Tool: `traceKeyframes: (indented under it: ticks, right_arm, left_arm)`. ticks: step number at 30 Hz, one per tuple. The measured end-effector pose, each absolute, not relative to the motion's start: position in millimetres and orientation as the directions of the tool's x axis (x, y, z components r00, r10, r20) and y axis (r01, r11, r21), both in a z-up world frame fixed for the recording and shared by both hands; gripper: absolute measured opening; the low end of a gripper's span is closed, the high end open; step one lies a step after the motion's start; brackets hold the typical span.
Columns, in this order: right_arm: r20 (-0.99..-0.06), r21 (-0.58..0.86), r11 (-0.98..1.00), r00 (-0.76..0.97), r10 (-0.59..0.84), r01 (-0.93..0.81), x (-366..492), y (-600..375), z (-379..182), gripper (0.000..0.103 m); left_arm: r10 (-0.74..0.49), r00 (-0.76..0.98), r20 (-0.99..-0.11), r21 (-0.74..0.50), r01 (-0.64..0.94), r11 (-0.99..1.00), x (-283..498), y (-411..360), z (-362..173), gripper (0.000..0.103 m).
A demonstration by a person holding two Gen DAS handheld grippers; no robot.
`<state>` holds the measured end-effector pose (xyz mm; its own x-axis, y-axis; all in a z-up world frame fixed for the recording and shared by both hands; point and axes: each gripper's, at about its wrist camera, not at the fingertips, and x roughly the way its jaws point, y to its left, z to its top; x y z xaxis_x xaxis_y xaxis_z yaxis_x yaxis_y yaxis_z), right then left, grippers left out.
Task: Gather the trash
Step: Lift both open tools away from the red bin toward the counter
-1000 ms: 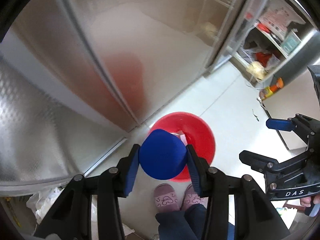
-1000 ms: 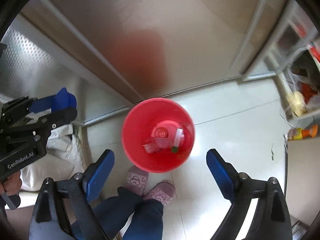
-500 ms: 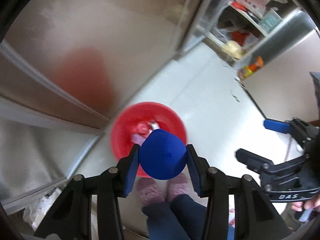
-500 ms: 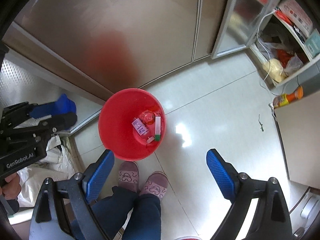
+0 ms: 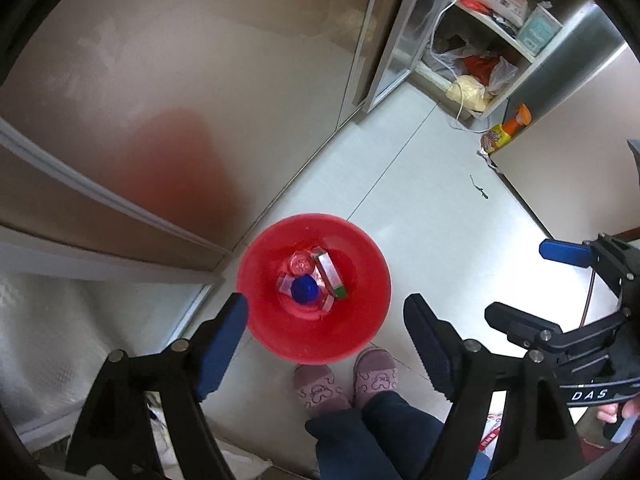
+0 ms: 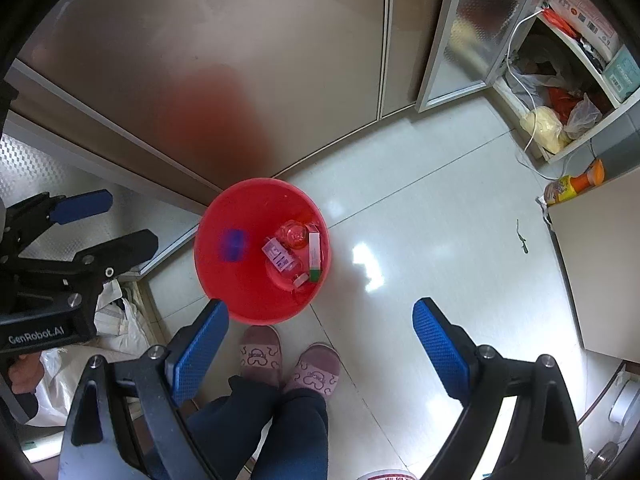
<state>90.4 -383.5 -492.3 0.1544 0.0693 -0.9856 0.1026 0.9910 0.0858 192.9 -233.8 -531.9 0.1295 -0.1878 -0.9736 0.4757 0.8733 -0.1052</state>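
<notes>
"DAS" stands in white on the black body of the right tool (image 5: 472, 280) at the lower right of the left wrist view. "GenRobot.AI" stands on the left tool (image 6: 116, 216) at lower left of the right wrist view.

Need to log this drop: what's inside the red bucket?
Inside the red bucket: a blue cup, just released, a clear plastic container, a white-and-green box and a small labelled box. Anything beneath them is hidden.
</notes>
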Motion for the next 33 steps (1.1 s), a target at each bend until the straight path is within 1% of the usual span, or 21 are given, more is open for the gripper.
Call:
traceKeyframes:
  ticks: [5, 9, 11, 15, 20, 23, 27, 33]
  right_arm:
    - [-0.985, 0.076, 0.993, 0.161, 0.06, 0.095, 86.7, -378.2, -475.3, 0.093]
    - [-0.98, 0.071, 0.994, 0.19, 0.053, 0.089, 83.1, -373.8, -438.0, 0.093]
    - [-0.978, 0.037, 0.996, 0.21, 0.019, 0.08, 79.8, -368.6, -411.4, 0.093]
    - [-0.96, 0.03, 0.996, 0.279, 0.007, 0.079, 73.4, -361.6, -343.5, 0.093]
    - [-0.927, 0.056, 0.996, 0.373, 0.024, 0.076, 67.2, -347.0, -253.2, 0.093]
    - [-0.904, 0.052, 0.997, 0.428, 0.025, 0.053, 66.4, -331.3, -205.3, 0.093]
    - [-0.887, 0.075, 0.997, 0.455, 0.081, -0.032, 76.0, -305.4, -161.7, 0.093]
    - [-0.844, 0.054, 0.981, 0.516, 0.146, -0.189, 97.2, -257.8, -114.3, 0.093]
  left_arm:
    - [-0.216, 0.125, -0.968, -0.132, 0.476, 0.869, 189.9, -228.6, -508.8, 0.081]
    - [-0.229, 0.156, -0.961, -0.128, 0.484, 0.866, 183.8, -224.3, -460.6, 0.083]
    - [-0.226, 0.179, -0.957, -0.113, 0.489, 0.865, 180.5, -220.2, -431.5, 0.083]
    - [-0.232, 0.229, -0.945, -0.094, 0.489, 0.867, 173.7, -210.3, -359.2, 0.083]
    - [-0.237, 0.283, -0.929, -0.083, 0.465, 0.881, 165.2, -189.2, -270.0, 0.083]
    - [-0.221, 0.335, -0.916, -0.06, 0.431, 0.9, 155.6, -172.4, -221.8, 0.083]
    - [-0.144, 0.413, -0.899, -0.002, 0.325, 0.946, 147.6, -141.6, -171.6, 0.083]
    - [-0.078, 0.475, -0.877, 0.001, 0.163, 0.987, 143.2, -88.8, -130.5, 0.083]
